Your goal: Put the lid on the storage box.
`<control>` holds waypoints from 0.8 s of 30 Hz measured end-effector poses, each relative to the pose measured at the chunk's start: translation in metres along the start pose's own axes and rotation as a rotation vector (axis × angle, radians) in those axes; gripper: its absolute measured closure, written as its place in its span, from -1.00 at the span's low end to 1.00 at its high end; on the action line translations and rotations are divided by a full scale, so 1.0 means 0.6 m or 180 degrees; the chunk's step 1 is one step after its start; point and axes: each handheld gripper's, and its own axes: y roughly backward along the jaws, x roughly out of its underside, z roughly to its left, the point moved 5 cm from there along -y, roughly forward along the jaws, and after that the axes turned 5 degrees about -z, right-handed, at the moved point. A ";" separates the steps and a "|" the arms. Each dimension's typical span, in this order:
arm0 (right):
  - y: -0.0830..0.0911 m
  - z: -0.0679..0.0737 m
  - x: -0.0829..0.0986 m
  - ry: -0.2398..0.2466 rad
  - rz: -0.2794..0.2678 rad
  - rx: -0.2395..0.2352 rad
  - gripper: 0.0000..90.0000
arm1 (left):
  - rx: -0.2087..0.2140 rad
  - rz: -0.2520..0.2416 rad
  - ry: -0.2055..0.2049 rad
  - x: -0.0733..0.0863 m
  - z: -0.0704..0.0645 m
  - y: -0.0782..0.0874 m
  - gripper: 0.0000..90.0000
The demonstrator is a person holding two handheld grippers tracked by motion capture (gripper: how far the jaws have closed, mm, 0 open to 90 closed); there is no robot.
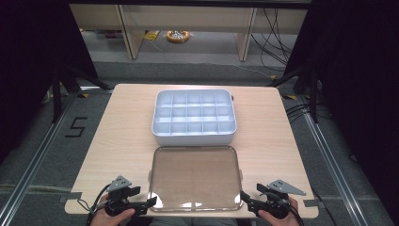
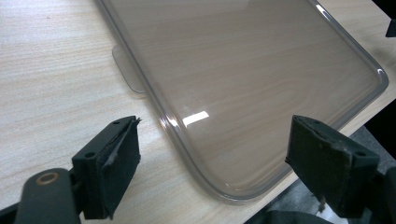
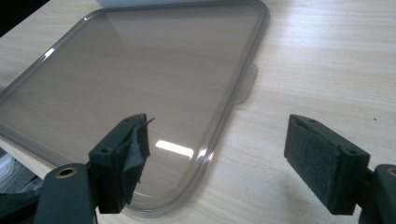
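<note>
Both hands cut off at bottom edge of high view, clear lid [image 2: 243, 84] cropped at top in left gripper view, tray [image 1: 193, 135] compartments' contents too small to tell.

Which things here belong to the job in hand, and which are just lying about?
Belonging to the job:
clear lid
divided grey box
left gripper, open
right gripper, open

Just lying about:
yellow reel on the floor
loose cables
number marking on the floor
</note>
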 end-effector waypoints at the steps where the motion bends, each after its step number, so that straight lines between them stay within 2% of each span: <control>1: 0.002 0.005 0.001 -0.0122 0.0047 -0.0026 -0.49 | 0.0001 0.0003 0.0001 0.000 0.000 0.000 -0.63; 2: 0.001 0.000 -0.001 0.0006 -0.0011 -0.0026 -0.49 | 0.0001 0.0003 0.0001 0.000 0.000 0.000 -0.63; 10: 0.001 0.000 0.000 -0.0001 0.0015 -0.0037 -0.51 | 0.0014 0.0004 -0.0014 0.001 -0.001 -0.001 -0.63; 12: 0.000 0.001 0.001 -0.0055 0.0027 -0.0102 -0.50 | 0.0010 0.0023 -0.0022 0.001 0.000 -0.001 -0.63; 13: 0.001 0.003 0.002 -0.0117 0.0059 -0.0061 -0.50 | 0.0009 0.0018 -0.0013 0.001 0.000 -0.001 -0.63; 14: -0.001 -0.002 0.002 -0.0042 0.0057 -0.0026 -0.49 | 0.0009 0.0027 -0.0020 0.001 0.000 -0.001 -0.63; 15: 0.001 0.004 0.004 -0.0197 0.0093 -0.0030 -0.49 | 0.0003 0.0040 -0.0026 0.002 0.000 0.000 -0.63; 16: -0.001 0.003 0.004 -0.0208 0.0097 -0.0018 -0.49 | 0.0005 0.0046 -0.0019 0.002 0.000 -0.001 -0.63; 17: -0.001 -0.001 0.003 -0.0129 0.0090 -0.0056 -0.49 | 0.0014 0.0054 -0.0010 0.002 0.000 -0.001 -0.63; 19: -0.003 -0.001 0.004 -0.0115 0.0071 -0.0110 -0.49 | 0.0022 0.0056 0.0002 0.002 -0.001 -0.001 -0.63; 22: -0.004 0.001 0.004 -0.0169 0.0101 -0.0148 -0.48 | 0.0031 0.0062 0.0029 0.002 -0.003 -0.002 -0.61; 23: -0.004 0.008 0.005 -0.0337 0.0109 -0.0144 -0.48 | 0.0030 0.0060 0.0015 0.002 -0.004 -0.003 -0.61; 24: -0.006 0.001 0.005 -0.0203 0.0109 -0.0129 -0.48 | 0.0028 0.0072 0.0022 0.002 -0.005 -0.004 -0.60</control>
